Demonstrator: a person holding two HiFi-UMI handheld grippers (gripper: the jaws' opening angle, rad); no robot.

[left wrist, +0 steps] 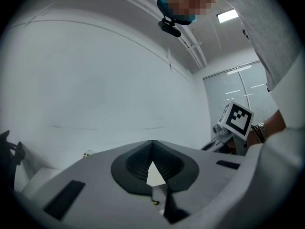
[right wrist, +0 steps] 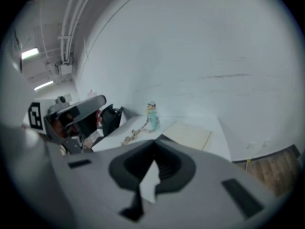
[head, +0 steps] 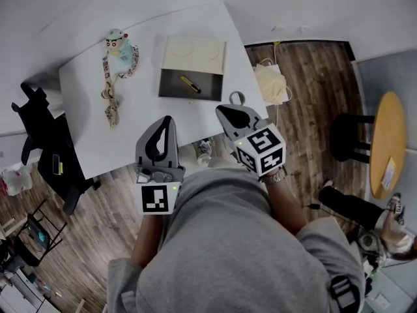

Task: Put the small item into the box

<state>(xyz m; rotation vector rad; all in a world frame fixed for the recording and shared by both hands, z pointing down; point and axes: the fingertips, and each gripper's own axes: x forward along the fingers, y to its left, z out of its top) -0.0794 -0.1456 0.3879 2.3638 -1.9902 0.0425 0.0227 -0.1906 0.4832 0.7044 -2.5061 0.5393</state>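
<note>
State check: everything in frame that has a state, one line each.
Box: open, lid folded back.
Small yellow item: lying inside the box.
Toy figure: upright on the table.
Left gripper: fingers shut, empty.
Right gripper: fingers shut, empty.

I can't make out what the yellow item (head: pixel 190 84) in the box (head: pixel 171 83) is from up here, it's too small. In the left gripper view my left tongs (left wrist: pixel 152 143) block nearly all the bench (head: pixel 91 142) around the box. Right gripper view's blurry, and my right tongs (right wrist: pixel 154 150) cover the box's inside.
</note>
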